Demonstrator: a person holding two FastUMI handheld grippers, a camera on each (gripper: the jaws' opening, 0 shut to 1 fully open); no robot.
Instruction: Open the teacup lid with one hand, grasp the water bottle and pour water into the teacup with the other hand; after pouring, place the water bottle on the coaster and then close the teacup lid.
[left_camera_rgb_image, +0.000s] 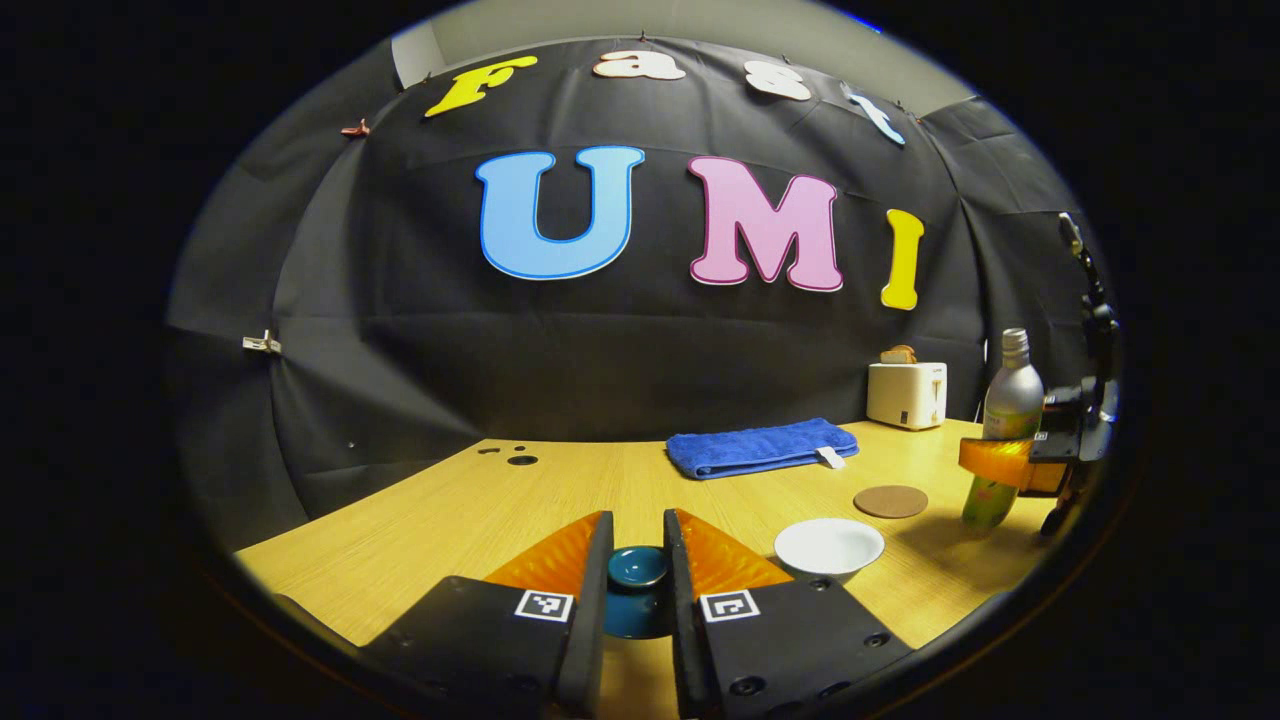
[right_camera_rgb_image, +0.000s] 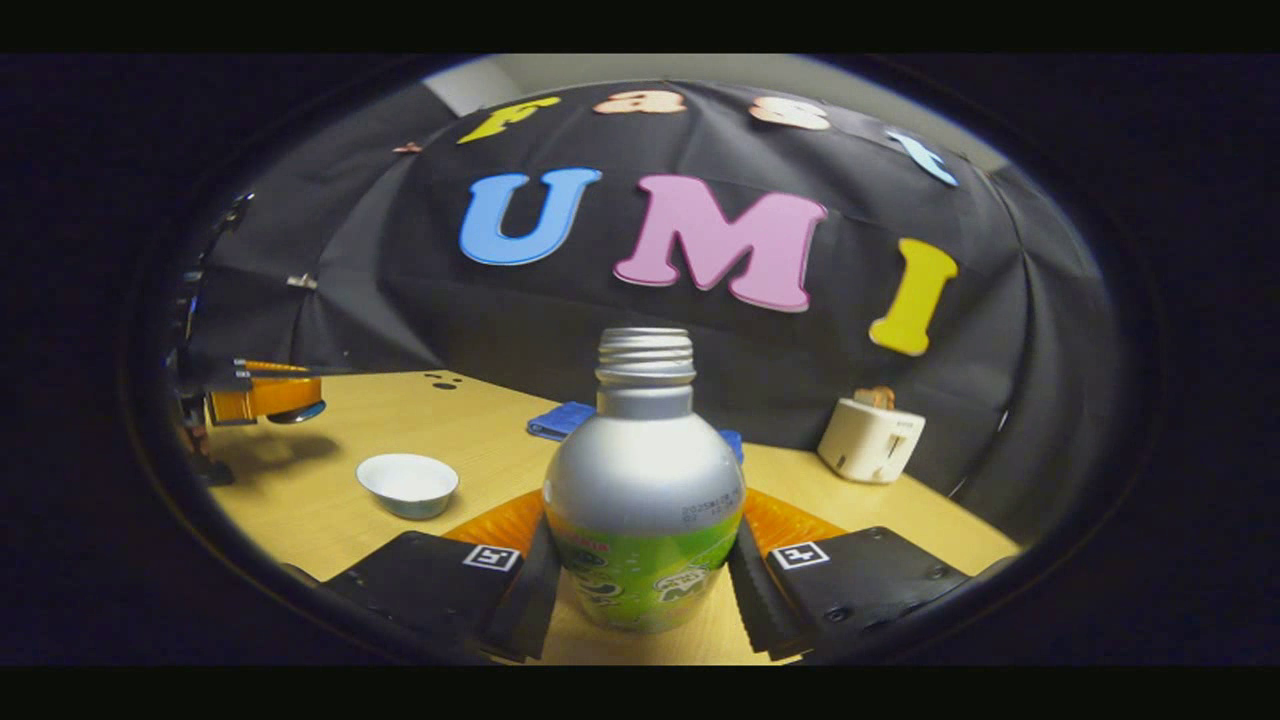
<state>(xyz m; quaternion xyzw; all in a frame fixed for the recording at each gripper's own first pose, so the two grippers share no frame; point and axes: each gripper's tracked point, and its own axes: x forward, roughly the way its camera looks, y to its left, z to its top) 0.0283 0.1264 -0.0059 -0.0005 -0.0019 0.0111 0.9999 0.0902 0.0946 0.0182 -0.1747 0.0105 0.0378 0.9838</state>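
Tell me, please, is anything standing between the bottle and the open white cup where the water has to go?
Nothing visible does. The right tool grips the water bottle, and bare table lies between it and the teacup. The coaster lies close to that path but flat. The left tool holds the lid aside.

On the wooden desk (left_camera_rgb_image: 560, 490) we see a folded blue towel (left_camera_rgb_image: 760, 447) lying flat near the back edge, a small white tag at its right end. To its right, toward the far right corner, we find a white toaster (left_camera_rgb_image: 906, 394) standing upright with a slice of toast (left_camera_rgb_image: 899, 354) poking out of its top. Near the back edge on the left side we notice a few small dark holes (left_camera_rgb_image: 520, 459) in the desktop.
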